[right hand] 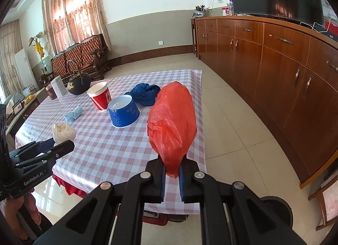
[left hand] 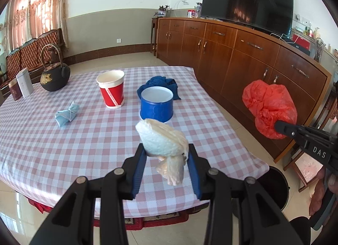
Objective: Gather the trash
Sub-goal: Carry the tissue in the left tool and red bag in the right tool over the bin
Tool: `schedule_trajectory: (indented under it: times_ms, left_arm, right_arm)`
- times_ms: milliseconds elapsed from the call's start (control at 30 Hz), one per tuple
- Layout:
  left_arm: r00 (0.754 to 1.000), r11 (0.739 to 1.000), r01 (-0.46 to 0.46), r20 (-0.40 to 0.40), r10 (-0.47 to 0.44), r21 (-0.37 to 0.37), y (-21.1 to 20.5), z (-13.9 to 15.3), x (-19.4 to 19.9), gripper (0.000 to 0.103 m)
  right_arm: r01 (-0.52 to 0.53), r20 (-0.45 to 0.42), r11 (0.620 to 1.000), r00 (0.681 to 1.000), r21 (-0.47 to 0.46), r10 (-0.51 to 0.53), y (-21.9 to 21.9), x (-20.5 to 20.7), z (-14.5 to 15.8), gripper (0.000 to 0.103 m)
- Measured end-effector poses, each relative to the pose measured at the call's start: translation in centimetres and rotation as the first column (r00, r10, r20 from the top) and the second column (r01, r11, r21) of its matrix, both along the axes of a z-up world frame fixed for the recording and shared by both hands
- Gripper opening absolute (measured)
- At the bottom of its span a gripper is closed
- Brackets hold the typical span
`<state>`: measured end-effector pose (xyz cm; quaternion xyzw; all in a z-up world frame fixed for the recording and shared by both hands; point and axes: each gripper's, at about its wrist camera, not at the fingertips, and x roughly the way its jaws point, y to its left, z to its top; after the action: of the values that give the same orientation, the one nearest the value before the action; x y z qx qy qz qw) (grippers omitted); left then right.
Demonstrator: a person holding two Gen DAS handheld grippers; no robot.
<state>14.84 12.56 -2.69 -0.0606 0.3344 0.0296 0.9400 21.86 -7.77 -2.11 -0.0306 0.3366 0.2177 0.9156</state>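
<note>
My left gripper point(left hand: 166, 154) is shut on a white crumpled plastic bag point(left hand: 162, 139) and holds it above the near part of the checked table point(left hand: 63, 143). My right gripper point(right hand: 171, 165) is shut on a red plastic bag point(right hand: 172, 122), held in the air past the table's right edge; this bag also shows in the left wrist view point(left hand: 268, 105). The white bag shows in the right wrist view point(right hand: 63, 132) at the left gripper point(right hand: 52, 145). A small blue tied packet point(left hand: 66, 115), a red paper cup point(left hand: 112, 89) and a blue tub point(left hand: 157, 105) stand on the table.
A blue cloth point(left hand: 160, 84) lies behind the tub. A black teapot point(left hand: 55, 76) and two tins point(left hand: 21, 86) stand at the far left. A black bin point(left hand: 276, 188) stands on the floor by the table's near right corner. A wooden sideboard point(left hand: 253, 59) with a TV runs along the right.
</note>
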Motion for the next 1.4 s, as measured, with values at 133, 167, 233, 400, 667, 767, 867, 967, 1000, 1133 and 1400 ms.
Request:
schedule_trajectory:
  times_ms: [133,167,233,400,667,767,867,967,1000,1133,1400]
  left_arm:
    - [0.999,1.000,0.031,0.016,-0.031,0.000,-1.7,0.6,-0.9,0.040]
    - [0.999,0.999,0.040,0.022,-0.040,-0.001,-2.1,0.8,-1.1,0.040]
    - [0.998,0.998,0.056,0.031,-0.056,-0.001,-2.9,1.0,-1.4,0.040]
    - [0.993,0.994,0.106,0.047,-0.106,-0.004,-4.9,1.5,-1.8,0.040]
    - [0.982,0.983,0.182,0.060,-0.181,-0.005,-7.8,1.8,-2.0,0.040]
    - [0.975,0.977,0.212,0.064,-0.211,-0.004,-9.0,2.0,-1.8,0.040]
    - [0.969,0.971,0.240,0.066,-0.239,-0.008,-10.2,2.0,-1.5,0.040]
    - [0.962,0.964,0.266,0.065,-0.265,-0.007,-11.6,1.9,-1.4,0.040]
    - [0.959,0.961,0.276,0.062,-0.275,-0.007,-12.1,1.8,-1.2,0.040]
    - [0.946,0.948,0.319,0.053,-0.318,-0.007,-14.1,1.4,-1.0,0.040]
    - [0.909,0.909,0.417,0.022,-0.417,-0.018,-18.9,0.0,-0.4,0.040]
  right_arm:
    - [0.028,0.007,1.000,1.000,0.008,-0.028,-2.0,-1.8,0.4,0.011]
    - [0.035,0.009,0.999,0.999,0.008,-0.035,-2.4,-2.1,0.5,0.011]
    - [0.054,0.013,0.999,0.998,0.010,-0.054,-3.5,-2.9,0.6,0.011]
    - [0.107,0.016,0.994,0.994,0.014,-0.107,-6.1,-4.6,0.9,0.011]
    - [0.181,0.011,0.984,0.984,0.005,-0.181,-9.7,-6.8,0.8,0.011]
    - [0.210,0.008,0.978,0.978,0.000,-0.210,-11.0,-7.3,0.7,0.011]
    - [0.232,0.008,0.973,0.973,-0.006,-0.232,-12.3,-7.7,0.7,0.011]
    - [0.256,0.006,0.967,0.967,-0.007,-0.256,-13.5,-8.1,0.6,0.011]
    - [0.264,0.004,0.965,0.965,-0.006,-0.264,-14.0,-8.2,0.5,0.011]
    - [0.302,-0.010,0.953,0.953,-0.006,-0.302,-16.1,-8.6,-0.2,0.011]
    - [0.372,-0.049,0.928,0.927,-0.010,-0.372,-20.5,-9.4,-1.9,0.011]
